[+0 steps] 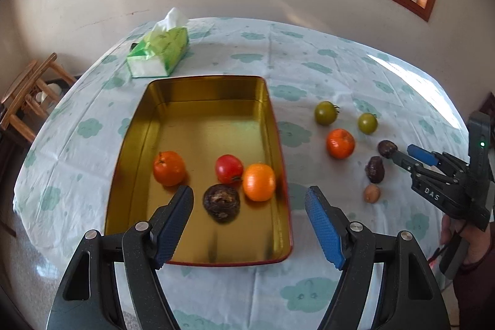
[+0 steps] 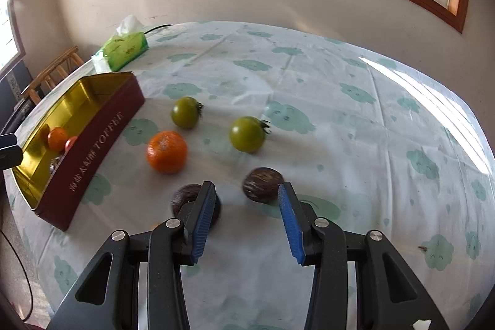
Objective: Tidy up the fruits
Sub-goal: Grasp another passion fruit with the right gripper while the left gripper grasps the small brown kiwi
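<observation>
Presently, the gold-lined rectangular tin tray (image 1: pixel 198 119) with dark red outer walls sits on the desk (image 1: pixel 309 67) under a white cloth printed with green clouds, toward its left side. Inside lie two orange mandarins (image 1: pixel 169 168), one red tomato (image 1: pixel 229 168) and one dark brown wrinkled fruit (image 1: pixel 221 202) — all grouped in the tray's near half. The left gripper (image 1: pixel 249 221) hangs over the tray's near edge, jaws wide apart, holding nothing.

To the right of the tray, loose on the cloth: two green tomatoes (image 2: pixel 247 134), one orange mandarin (image 2: pixel 167 152), two dark brown fruits (image 2: pixel 263 184) and a small tan round fruit (image 1: pixel 371 193). The right gripper (image 2: pixel 246 217) stands with jaws apart — one dark fruit just ahead of the gap, the other partly hidden behind its left finger.

A green tissue pack (image 1: pixel 159 53) lies near the desk's far left corner.
</observation>
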The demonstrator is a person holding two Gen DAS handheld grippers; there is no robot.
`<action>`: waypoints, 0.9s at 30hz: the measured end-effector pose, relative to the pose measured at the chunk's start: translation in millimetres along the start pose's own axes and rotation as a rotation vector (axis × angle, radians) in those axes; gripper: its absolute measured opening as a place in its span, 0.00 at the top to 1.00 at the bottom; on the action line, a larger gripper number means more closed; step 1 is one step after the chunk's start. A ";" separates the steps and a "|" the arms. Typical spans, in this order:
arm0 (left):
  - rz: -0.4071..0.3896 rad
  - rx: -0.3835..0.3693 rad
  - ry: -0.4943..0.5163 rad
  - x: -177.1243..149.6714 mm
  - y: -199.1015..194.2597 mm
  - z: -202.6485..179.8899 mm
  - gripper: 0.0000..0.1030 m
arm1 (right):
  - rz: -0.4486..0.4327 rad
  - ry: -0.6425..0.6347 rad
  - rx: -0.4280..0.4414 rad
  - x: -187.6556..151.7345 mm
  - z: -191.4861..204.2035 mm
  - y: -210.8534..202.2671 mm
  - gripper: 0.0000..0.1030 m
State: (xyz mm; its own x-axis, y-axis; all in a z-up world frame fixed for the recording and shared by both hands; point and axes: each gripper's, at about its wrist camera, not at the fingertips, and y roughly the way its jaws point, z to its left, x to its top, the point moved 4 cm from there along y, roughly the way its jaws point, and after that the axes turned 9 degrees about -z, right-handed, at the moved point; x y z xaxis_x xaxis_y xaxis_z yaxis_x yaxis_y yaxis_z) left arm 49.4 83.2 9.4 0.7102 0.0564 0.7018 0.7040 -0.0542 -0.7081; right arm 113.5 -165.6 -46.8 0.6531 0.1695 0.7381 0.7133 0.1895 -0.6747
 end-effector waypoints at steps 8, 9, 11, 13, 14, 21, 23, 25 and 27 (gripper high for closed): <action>0.020 -0.051 0.062 -6.5 6.8 -50.6 0.27 | 0.021 -0.024 0.014 -6.5 -2.6 25.6 0.61; 0.028 -0.063 0.066 -7.8 8.2 -55.0 0.27 | 0.024 -0.033 0.013 -6.1 -2.3 30.5 0.61; 0.044 -0.068 0.079 -10.9 10.9 -63.2 0.27 | 0.027 -0.042 0.017 -5.4 -1.6 36.1 0.63; 0.047 -0.076 0.087 -12.8 13.0 -70.3 0.27 | 0.026 -0.050 0.024 -5.0 -0.9 36.8 0.68; 0.050 -0.077 0.090 -14.0 14.9 -73.7 0.27 | 0.022 -0.049 0.024 -5.4 -1.6 36.3 0.68; 0.098 -0.124 0.126 -24.5 35.2 -105.0 0.27 | 0.019 0.053 -0.066 -13.6 -51.2 24.8 0.68; 0.107 -0.141 0.131 -26.5 42.4 -113.5 0.27 | 0.020 0.072 -0.107 -17.6 -70.4 20.1 0.68; 0.112 -0.145 0.132 -27.7 50.4 -120.4 0.27 | 0.020 0.099 -0.123 -22.1 -86.2 15.0 0.68; 0.122 -0.157 0.127 -28.9 60.0 -126.2 0.28 | 0.017 0.119 -0.124 -24.9 -94.4 11.4 0.68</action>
State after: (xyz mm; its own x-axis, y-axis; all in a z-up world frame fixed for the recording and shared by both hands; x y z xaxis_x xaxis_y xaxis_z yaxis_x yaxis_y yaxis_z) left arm 71.4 -47.5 -43.5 0.7775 -0.0858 0.6229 0.5975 -0.2079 -0.7744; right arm 129.3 -258.9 -73.1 0.6856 0.0548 0.7259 0.7229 0.0660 -0.6878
